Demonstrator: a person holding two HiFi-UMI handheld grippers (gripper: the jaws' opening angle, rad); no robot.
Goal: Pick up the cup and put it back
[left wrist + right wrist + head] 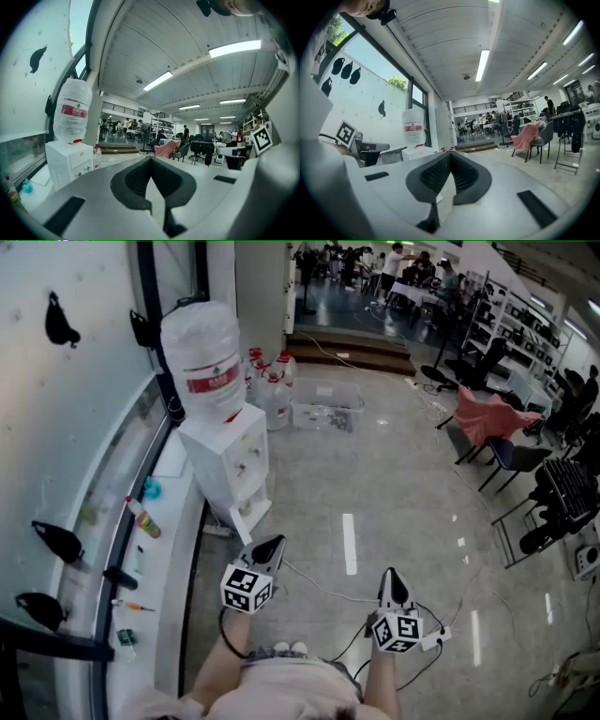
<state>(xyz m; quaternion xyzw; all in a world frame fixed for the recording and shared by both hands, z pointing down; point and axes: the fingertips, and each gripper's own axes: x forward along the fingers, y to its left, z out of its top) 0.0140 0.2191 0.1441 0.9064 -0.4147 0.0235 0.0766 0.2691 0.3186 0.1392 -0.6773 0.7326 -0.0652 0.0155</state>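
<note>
**Both claws closed and empty near the water dispenser; cup not made out**

Head view: the person stands on a pale tiled floor (pixel 375 484) and holds both tools out in front, roughly level. The left gripper (pixel 271 543) has its jaws closed to a point, and that point faces the foot of the white water dispenser (pixel 230 451). The dispenser stands against the window ledge (pixel 173 512) and carries an upturned bottle (pixel 202 352). The right gripper (pixel 392 575) is beside the left one and apart from it, with its jaws also closed. Spare water bottles (pixel 267 381) and a clear plastic bin (pixel 328 409) sit on the floor behind the dispenser. A chair draped in pink cloth (pixel 487 413) stands well off towards the right edge of the floor.

Left gripper view: the left gripper (pixel 150 158) shows its dark pads meeting at the tips with nothing between them. The dispenser stands ahead to the left and the pink-draped chair is far behind.

Right gripper view: the right gripper (pixel 449 155) is likewise closed on nothing, its ribbed pads touching at the tips. The dispenser and its bottle are ahead to the left.

The cup cannot be made out in any view.
</note>
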